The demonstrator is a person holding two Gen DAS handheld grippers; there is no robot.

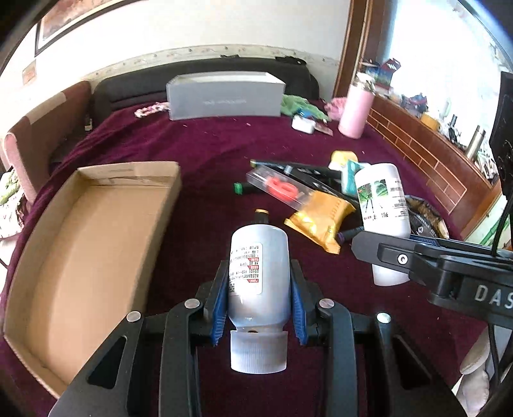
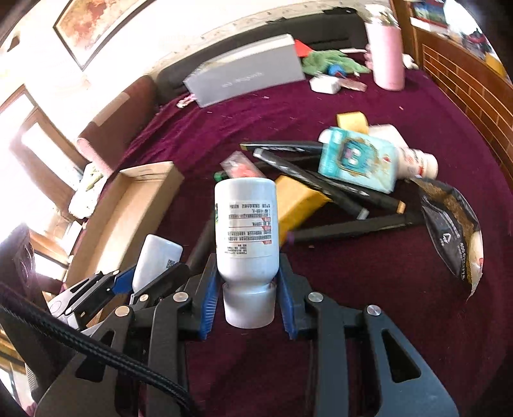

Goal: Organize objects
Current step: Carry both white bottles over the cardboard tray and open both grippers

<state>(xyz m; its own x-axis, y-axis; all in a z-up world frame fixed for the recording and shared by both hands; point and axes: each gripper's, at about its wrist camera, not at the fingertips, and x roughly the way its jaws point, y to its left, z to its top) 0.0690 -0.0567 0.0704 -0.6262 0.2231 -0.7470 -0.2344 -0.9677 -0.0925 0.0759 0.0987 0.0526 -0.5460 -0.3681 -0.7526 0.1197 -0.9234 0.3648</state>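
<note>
White plastic bottles filled both grippers: the left gripper clamped a grey-white bottle, the right gripper another white bottle. Cardboard box lay to the left on maroon cloth.

bright daylight | window upper right blown out | fisheye bending at edges | pile motion-blurred

Maroon-covered bed — white wall, framed picture, bright window.

Left claw: black angular linkage arms, silver round rivets, blue ribbed pads. Right claw: same build, black braided cable; white lettering "DAS" on body.
</note>
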